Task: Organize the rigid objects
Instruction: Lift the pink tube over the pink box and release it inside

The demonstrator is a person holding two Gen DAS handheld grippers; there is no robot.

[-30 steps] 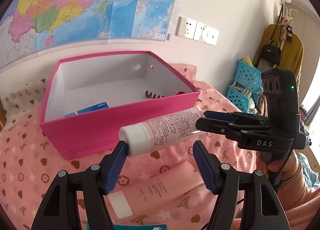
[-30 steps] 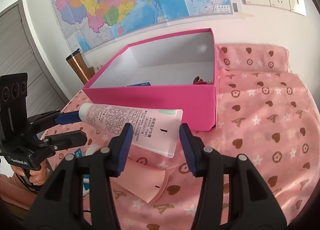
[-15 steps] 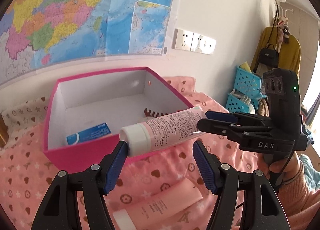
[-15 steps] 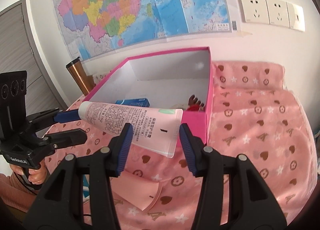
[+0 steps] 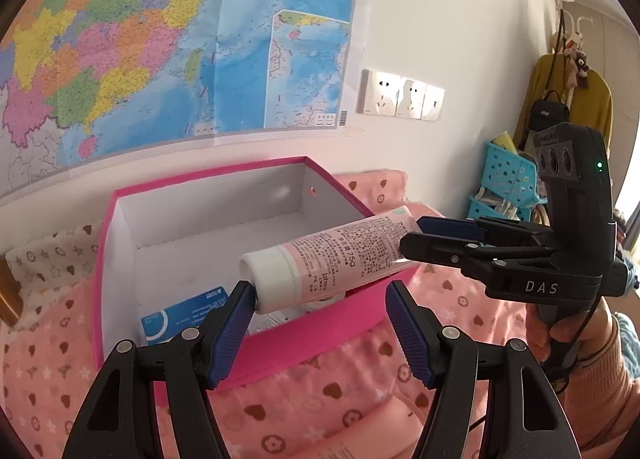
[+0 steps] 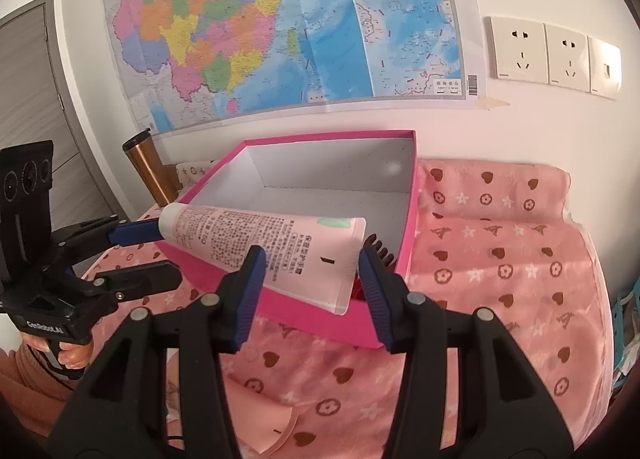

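Pink box (image 5: 256, 355) beneath tube (image 5: 336, 259); map (image 6: 280, 27) behind

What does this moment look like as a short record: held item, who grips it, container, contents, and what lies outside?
held item: pink tube with white cap, lying roughly level above the box's near edge
right gripper: shut on the tube's flat crimped end
left gripper: open; one finger meets the cap, the other stands apart
container: pink box, open, white inside
contents: blue carton, brown comb-like item
outside the box: another pink tube on the patterned pink cloth
background: copper tumbler, wall map
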